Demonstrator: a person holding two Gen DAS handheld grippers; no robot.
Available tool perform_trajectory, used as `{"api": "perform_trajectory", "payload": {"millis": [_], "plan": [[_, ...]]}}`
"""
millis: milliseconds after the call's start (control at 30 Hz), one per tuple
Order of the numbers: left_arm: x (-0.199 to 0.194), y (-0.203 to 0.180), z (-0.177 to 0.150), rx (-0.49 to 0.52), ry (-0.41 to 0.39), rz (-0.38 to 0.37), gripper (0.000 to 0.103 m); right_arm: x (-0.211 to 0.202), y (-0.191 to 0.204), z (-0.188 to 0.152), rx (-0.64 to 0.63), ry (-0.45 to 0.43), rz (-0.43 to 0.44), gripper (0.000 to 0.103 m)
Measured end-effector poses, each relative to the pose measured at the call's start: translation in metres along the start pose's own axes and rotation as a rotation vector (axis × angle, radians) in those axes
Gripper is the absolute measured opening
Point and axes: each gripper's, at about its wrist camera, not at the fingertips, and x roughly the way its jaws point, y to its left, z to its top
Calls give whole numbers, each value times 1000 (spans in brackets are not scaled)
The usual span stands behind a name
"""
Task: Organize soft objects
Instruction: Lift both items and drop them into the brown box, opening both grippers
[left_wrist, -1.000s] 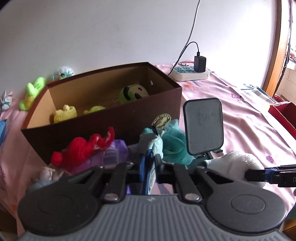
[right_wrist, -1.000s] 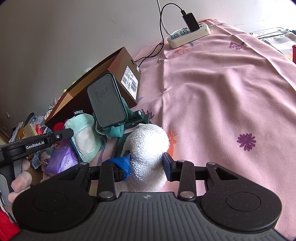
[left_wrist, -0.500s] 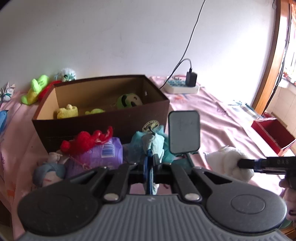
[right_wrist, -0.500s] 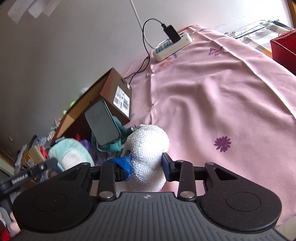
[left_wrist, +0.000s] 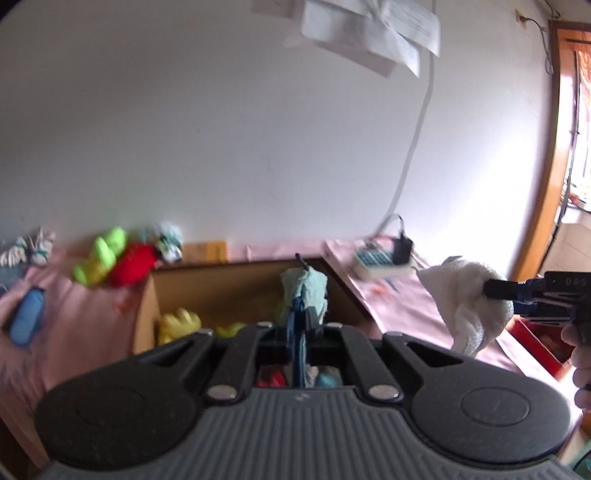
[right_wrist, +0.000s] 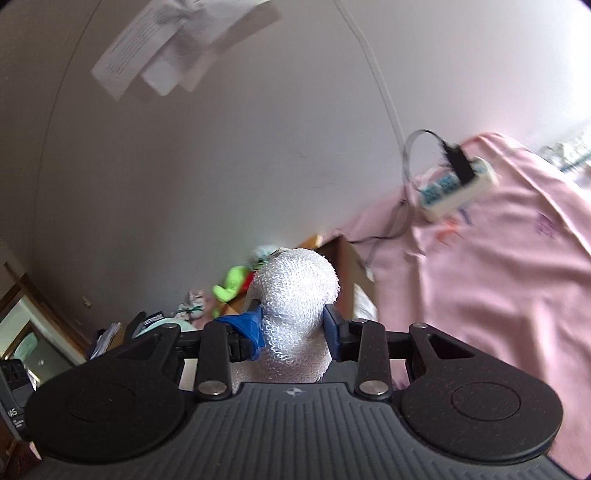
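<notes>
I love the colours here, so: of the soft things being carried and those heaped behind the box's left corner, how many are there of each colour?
White towel: 1
Mint cloth: 1
Lime green toy: 1
Red toy: 1
White-and-teal toy: 1
Total: 5

Plain white wall (left_wrist: 221, 129), loose white paper sheets (left_wrist: 369, 33) pinned high. Thin white cable (left_wrist: 413, 147) drops to white power strip (right_wrist: 456, 192) on pink floral cloth (right_wrist: 498, 288). Wooden window frame (left_wrist: 554, 184) right, daylight bright.
</notes>
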Motion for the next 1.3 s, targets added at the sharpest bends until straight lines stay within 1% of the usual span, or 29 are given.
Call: {"api": "perform_trajectory", "payload": {"millis": [133,233,333,433,533,667,733,800,867,933,1000,1033,1067,1100,1200,1267,1300], "plan": [[24,23,23,-7,-5,23,2,46,28,21,-90,27,36,17],[50,41,31,-20,6,54,2,89,44,30,-161,69,26,18],[77,59,31,-48,32,72,2,127,55,32,-209,117,10,18],[106,75,27,-80,69,73,2,164,66,31,-273,160,-17,18],[129,84,23,-79,98,101,2,194,73,24,-328,203,-52,18],[151,98,18,-94,131,116,2,224,79,14,-414,248,-114,18],[160,102,15,-99,148,117,2,236,78,12,-433,268,-143,19],[167,104,13,-100,165,114,3,248,75,10,-451,307,-165,19],[172,105,9,-94,183,120,9,254,73,9,-450,303,-184,19],[173,103,6,-84,179,130,12,254,72,12,-444,297,-190,19],[172,102,5,-73,179,135,21,249,72,16,-417,266,-188,19],[171,101,5,-71,177,136,30,247,72,19,-403,266,-175,19],[167,99,6,-69,174,138,35,244,71,20,-392,267,-169,19],[165,97,7,-66,172,145,37,240,72,21,-384,265,-166,19],[157,89,11,-44,184,195,45,230,74,19,-376,263,-148,19],[148,82,12,-26,183,228,54,220,76,16,-358,257,-141,19],[143,78,12,-13,184,246,56,215,77,14,-348,258,-142,19]]}}
